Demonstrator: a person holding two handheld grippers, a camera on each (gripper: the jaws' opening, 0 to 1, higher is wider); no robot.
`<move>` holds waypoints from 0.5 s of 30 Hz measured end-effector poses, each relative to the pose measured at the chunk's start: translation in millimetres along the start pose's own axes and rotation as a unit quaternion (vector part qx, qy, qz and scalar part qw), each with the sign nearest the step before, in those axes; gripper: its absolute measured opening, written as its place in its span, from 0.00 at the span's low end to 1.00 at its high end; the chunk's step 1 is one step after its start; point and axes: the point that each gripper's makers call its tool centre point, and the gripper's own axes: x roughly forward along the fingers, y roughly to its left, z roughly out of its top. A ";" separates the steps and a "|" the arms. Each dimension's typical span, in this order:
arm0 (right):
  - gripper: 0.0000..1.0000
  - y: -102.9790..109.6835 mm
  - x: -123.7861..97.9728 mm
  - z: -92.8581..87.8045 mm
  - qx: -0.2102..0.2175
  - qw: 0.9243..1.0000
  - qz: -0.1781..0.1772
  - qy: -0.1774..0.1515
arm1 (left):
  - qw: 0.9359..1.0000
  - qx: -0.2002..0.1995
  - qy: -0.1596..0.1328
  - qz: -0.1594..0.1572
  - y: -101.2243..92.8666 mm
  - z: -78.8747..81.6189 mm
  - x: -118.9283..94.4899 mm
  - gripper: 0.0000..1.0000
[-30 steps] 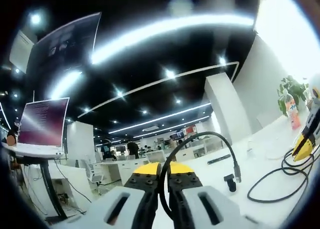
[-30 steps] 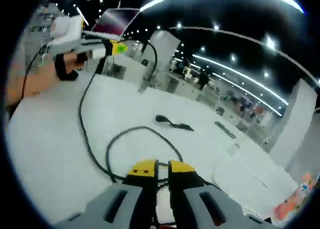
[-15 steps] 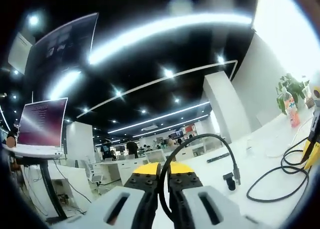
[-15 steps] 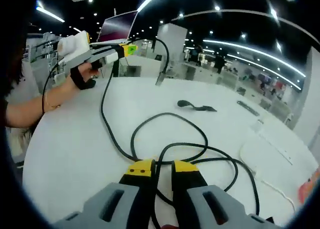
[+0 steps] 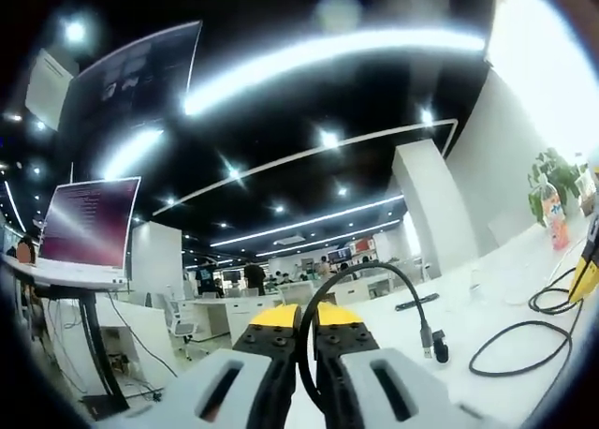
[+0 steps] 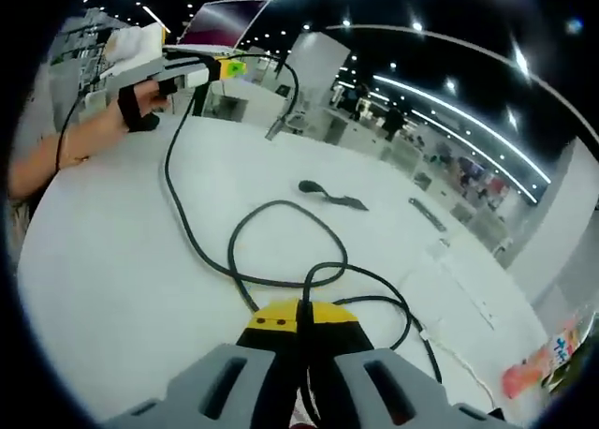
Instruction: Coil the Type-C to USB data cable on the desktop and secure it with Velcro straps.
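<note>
Two loops of the black data cable (image 6: 281, 251) now lie on the white desktop (image 6: 112, 288) just ahead of the right gripper (image 6: 301, 318), whose yellow-tipped jaws are pinched together on the cable where the loops cross. Half a second ago those jaws stood slightly apart with the cable running between them; now no gap shows, so the crossing looks freshly clamped. The loops also read tighter and closer to the jaw tips than before, though part of that is the camera shifting.

Beyond the loops, the cable runs up and away across the desktop to the left gripper (image 6: 223, 68), held in a person's hand (image 6: 131, 106) above the table edge. In the left gripper view, that gripper (image 5: 299, 318) is clamped narrow on the cable, and the free end arches over to a dangling plug (image 5: 427, 340), much as it did a second ago.

Past the loops lies a small dark strap (image 6: 329, 195), untouched. Coiling is partway; strapping has not begun.
</note>
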 end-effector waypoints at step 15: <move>0.03 6.3 -4.1 -4.3 -0.044 0.999 0.026 0.011 | 0.996 -0.081 -0.001 0.037 30.5 -0.7 -0.5 0.05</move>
